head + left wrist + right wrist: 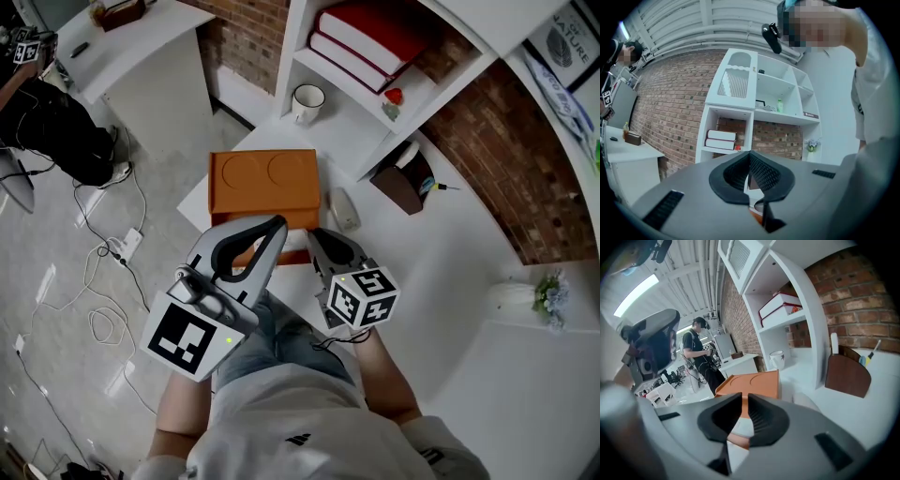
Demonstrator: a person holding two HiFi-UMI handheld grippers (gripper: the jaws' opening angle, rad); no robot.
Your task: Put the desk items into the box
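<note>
An orange box with two round imprints on its flat top sits on the white desk, in front of me. It also shows in the right gripper view as the orange box. A pale grey desk item lies just right of the box. My left gripper hovers over the box's near edge, its pads touching with nothing between them. My right gripper is beside it at the box's near right corner. Its jaws stand a narrow gap apart and hold nothing.
A white mug stands in the lower shelf bay behind the box. A brown pen holder leans against the shelf post. Red books lie on a shelf. A small plant is at far right. Cables trail on the floor at left, where a person stands.
</note>
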